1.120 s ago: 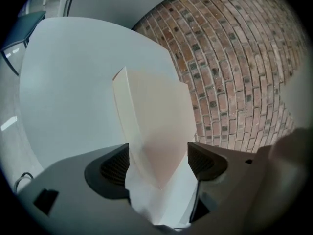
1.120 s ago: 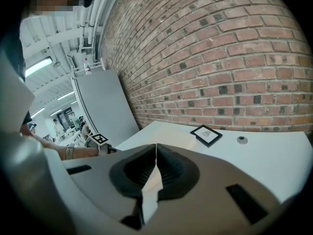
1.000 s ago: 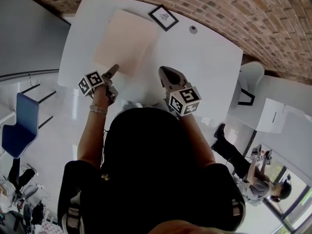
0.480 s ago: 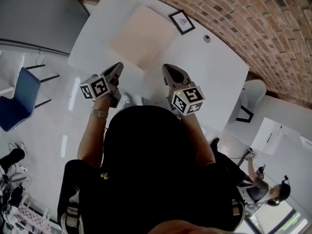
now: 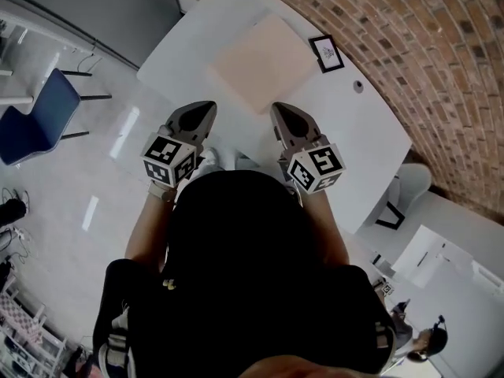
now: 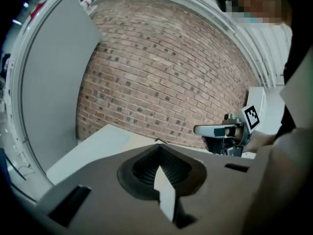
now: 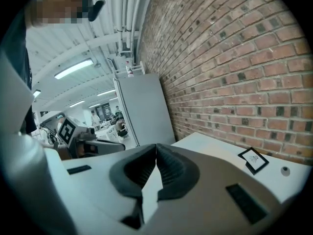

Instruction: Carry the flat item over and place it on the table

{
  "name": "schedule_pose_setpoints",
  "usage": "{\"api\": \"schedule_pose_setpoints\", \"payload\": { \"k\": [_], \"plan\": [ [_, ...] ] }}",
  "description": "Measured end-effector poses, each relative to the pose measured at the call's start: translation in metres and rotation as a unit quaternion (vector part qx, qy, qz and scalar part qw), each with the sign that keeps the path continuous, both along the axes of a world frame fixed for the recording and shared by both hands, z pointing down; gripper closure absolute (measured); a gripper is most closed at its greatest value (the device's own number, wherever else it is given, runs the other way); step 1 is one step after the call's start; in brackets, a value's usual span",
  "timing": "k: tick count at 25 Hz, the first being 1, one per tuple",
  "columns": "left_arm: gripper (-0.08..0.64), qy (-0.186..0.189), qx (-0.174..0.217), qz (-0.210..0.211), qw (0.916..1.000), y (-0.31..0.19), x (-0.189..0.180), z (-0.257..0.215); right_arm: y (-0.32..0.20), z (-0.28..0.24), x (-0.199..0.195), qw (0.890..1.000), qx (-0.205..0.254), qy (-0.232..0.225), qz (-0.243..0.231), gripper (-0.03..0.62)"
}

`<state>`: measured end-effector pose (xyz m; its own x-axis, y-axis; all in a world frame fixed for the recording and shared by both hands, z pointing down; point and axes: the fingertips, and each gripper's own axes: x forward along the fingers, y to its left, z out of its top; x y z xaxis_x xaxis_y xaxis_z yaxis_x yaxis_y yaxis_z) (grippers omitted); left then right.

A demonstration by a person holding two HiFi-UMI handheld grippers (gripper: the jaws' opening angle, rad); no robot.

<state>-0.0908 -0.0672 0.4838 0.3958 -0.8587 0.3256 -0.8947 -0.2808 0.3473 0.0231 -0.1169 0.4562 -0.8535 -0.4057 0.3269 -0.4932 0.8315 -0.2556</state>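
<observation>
Across the upper half of the head view stretched one white table (image 5: 370,148), the largest thing in sight, with one blue chair (image 5: 35,120) well apart on the floor at the left. On the table lay the single flat item (image 5: 264,63), a pale peach sheet resting flat, clear of the table's edges and untouched. It looked thin and light, probably board or a stiff mat. I judged it likely to sag or flutter if lifted by one corner, and hard to pinch while flush with the smooth top. The near edge or two adjacent corners seemed the best hold, one for each tool, after sliding it so an edge overhung.

Two grippers hung just short of it. The left gripper (image 5: 205,109) had its jaws pressed together on nothing, and the right gripper (image 5: 277,110) likewise showed its tips meeting with nothing between them.

Beyond the sheet stood one small black-framed picture (image 5: 326,53), just beside its far corner, and one tiny round knob (image 5: 358,87) near that.
</observation>
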Motion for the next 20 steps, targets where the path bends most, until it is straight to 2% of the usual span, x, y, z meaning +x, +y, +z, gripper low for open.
{"api": "schedule_pose_setpoints", "payload": {
  "k": [4,11,20],
  "plan": [
    [0.557,-0.028,0.029,-0.024,0.9989,0.013,-0.015,-0.025,0.01,-0.016,-0.024,0.999,0.013,-0.008,-0.038,0.58],
    [0.557,-0.029,0.058,-0.057,0.9963,0.035,-0.039,-0.056,0.026,-0.031,-0.058,0.994,0.027,-0.02,-0.1,0.58],
    [0.557,-0.02,0.082,-0.087,0.9926,0.05,-0.059,-0.079,0.038,-0.042,-0.081,0.989,0.04,-0.03,-0.136,0.581]
  ]
}}
